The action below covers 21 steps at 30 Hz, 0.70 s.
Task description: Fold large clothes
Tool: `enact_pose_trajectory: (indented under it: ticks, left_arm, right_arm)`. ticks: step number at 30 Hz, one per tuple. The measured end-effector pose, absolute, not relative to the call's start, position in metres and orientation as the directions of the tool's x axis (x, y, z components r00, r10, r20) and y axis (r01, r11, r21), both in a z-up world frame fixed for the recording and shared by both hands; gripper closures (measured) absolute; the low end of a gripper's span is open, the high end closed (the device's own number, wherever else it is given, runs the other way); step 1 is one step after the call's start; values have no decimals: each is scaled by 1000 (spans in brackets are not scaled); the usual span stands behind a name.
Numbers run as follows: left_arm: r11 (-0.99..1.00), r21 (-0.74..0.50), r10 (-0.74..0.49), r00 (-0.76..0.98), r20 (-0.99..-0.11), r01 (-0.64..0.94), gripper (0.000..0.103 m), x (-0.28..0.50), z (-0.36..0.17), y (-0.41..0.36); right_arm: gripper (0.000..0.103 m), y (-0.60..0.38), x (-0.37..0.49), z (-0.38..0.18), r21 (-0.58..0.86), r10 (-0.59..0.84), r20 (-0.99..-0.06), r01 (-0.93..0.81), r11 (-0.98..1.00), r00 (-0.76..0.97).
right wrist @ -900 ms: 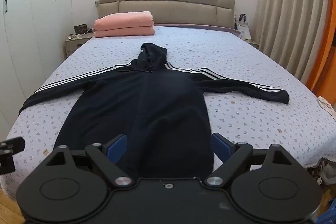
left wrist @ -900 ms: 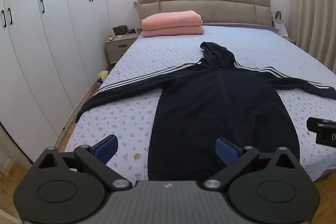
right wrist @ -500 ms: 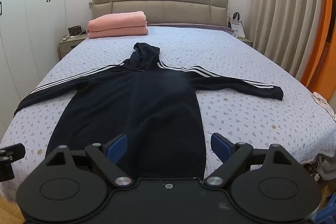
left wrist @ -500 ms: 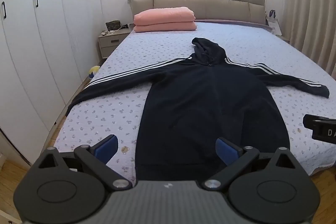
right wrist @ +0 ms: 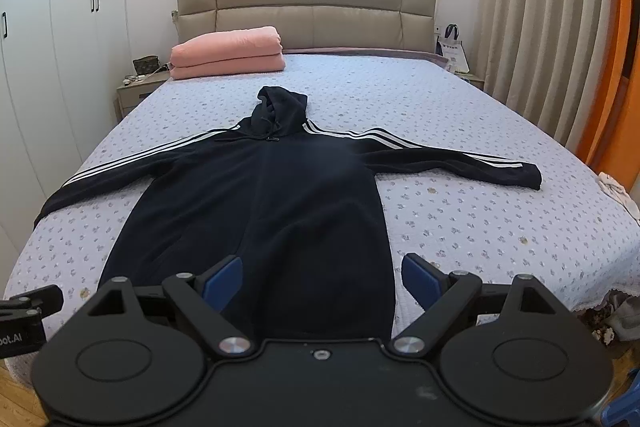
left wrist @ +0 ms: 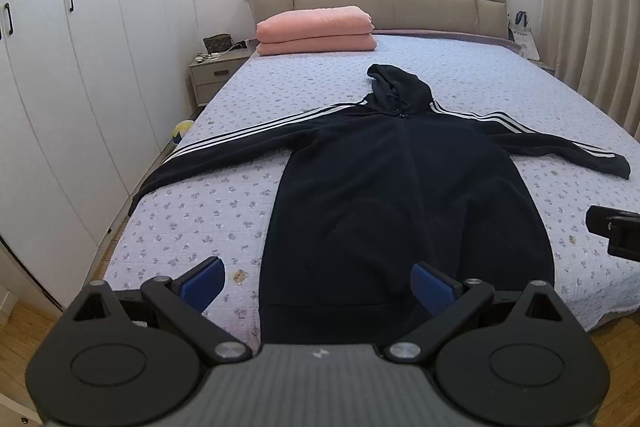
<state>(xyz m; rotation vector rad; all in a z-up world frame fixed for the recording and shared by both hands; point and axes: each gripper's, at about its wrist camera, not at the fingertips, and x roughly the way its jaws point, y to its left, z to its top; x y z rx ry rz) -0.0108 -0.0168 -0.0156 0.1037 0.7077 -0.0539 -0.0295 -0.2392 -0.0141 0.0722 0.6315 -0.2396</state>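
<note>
Both sets of blue-padded fingers are spread wide and hold nothing: the left gripper (left wrist: 318, 285) and the right gripper (right wrist: 322, 277) hang above the foot of the bed (left wrist: 192, 227). Beyond them a dark hoodie (left wrist: 404, 195) lies flat on the flowered bedspread, sleeves stretched out to both sides, hood pointing toward the headboard (right wrist: 306, 13) and folded pink blanket (left wrist: 316, 31).

Left gripper (left wrist: 318, 285) and right gripper (right wrist: 322, 277): black linkage arms, silver pivot screws, blue finger pads (left wrist: 202, 283), round black housings.
</note>
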Motion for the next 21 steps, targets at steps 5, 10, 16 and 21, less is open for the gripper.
enact_pose_trajectory:
  ticks: [5,10,16,21]
  left_arm:
    - [995,54,-28,759,-650,82,2,-12,-14,-14]
    - [995,48,-32,762,-647,83,2,-12,-12,-9]
    - [996,37,-39,763,-645,81,2,-12,-10,-6]
    - [997,15,-51,757,-651,80,2,-11,-11,0]
  right_arm:
    - [1,-235,-30,-11,-17,-204,-585,239,971,785]
    - [1,-230,-32,-9,-26,-205,-577,233,972,790]
    - [1,-225,-34,-5,-43,-209,-571,225,973,794]
    - [1,-221,-36,-1,-57,-217,-564,225,973,797]
